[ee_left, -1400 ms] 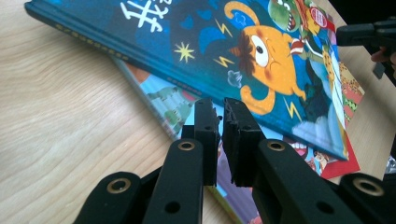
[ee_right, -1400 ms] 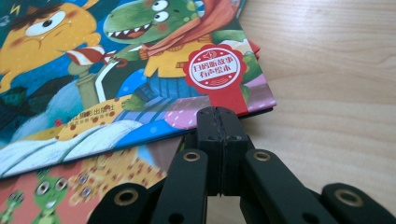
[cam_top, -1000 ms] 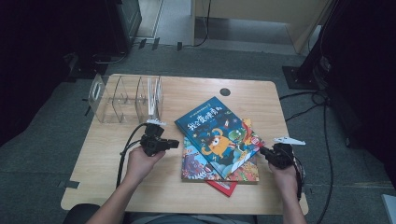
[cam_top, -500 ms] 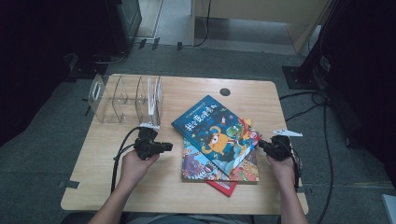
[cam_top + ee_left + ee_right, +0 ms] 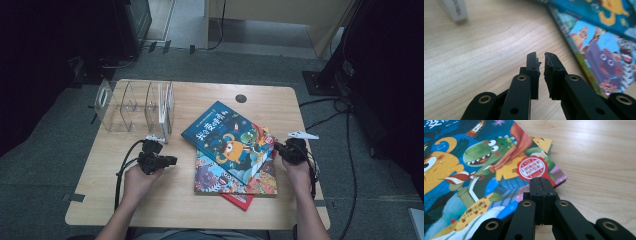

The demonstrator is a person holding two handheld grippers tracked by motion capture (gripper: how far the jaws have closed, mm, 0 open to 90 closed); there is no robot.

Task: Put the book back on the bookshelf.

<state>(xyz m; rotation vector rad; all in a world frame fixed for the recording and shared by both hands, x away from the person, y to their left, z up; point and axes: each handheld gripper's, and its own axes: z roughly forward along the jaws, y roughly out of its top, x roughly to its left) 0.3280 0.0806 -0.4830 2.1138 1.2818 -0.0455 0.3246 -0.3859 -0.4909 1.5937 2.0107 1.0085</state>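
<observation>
By top book (image 5: 227, 137): R gripper (image 5: 278, 148)

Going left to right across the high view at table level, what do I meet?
Clear acrylic file rack → left gripper → stack of picture books → right gripper.

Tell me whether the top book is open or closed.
Closed: the top book lies flat, front cover up, on the stack; no inside pages show.

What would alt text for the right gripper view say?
Two black jaws of the right gripper, pressed shut with nothing between them, hover at the corner of a blue picture book showing a green dinosaur. Pale wooden table lies to the right.
</observation>
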